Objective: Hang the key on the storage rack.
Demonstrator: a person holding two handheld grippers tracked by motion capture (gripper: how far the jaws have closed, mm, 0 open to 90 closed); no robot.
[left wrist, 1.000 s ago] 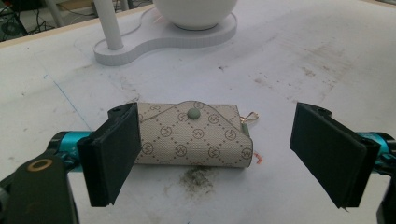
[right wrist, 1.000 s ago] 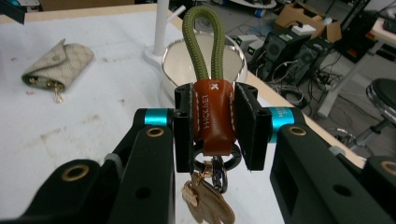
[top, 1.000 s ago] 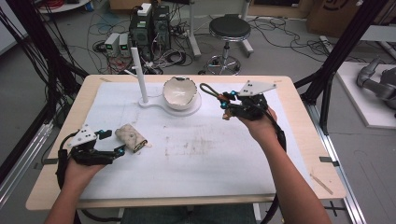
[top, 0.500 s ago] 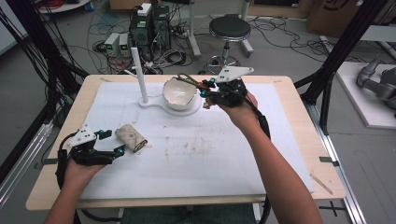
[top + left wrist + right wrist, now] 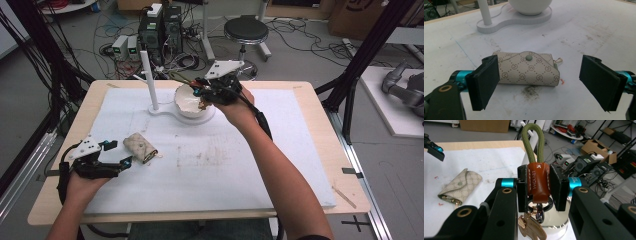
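The right hand-held gripper (image 5: 539,188) stands at the centre of the right gripper view, its jaws pinching the brown leather tab of a keychain (image 5: 538,182). A green cord loop rises above the tab, and metal rings with a gold charm hang below. Gripping the stiff tab probably keeps the loop and charm free to dangle. In the high view this hand-held gripper (image 5: 202,93) sits at upper centre, over the rim of a white bowl (image 5: 187,102). The bowl rests on a white stand (image 5: 165,109) with an upright post, so the keychain appears to be on its way to the bowl or the post; which one cannot be told.

The left hand-held gripper (image 5: 540,82) has its jaws spread wide and touches nothing. Between and just beyond them lies a cream patterned key pouch (image 5: 527,68), flat on the white tabletop (image 5: 599,32) with its snap flap upward. In the high view the pouch (image 5: 140,147) lies at lower left, just beside that hand-held gripper (image 5: 120,154).
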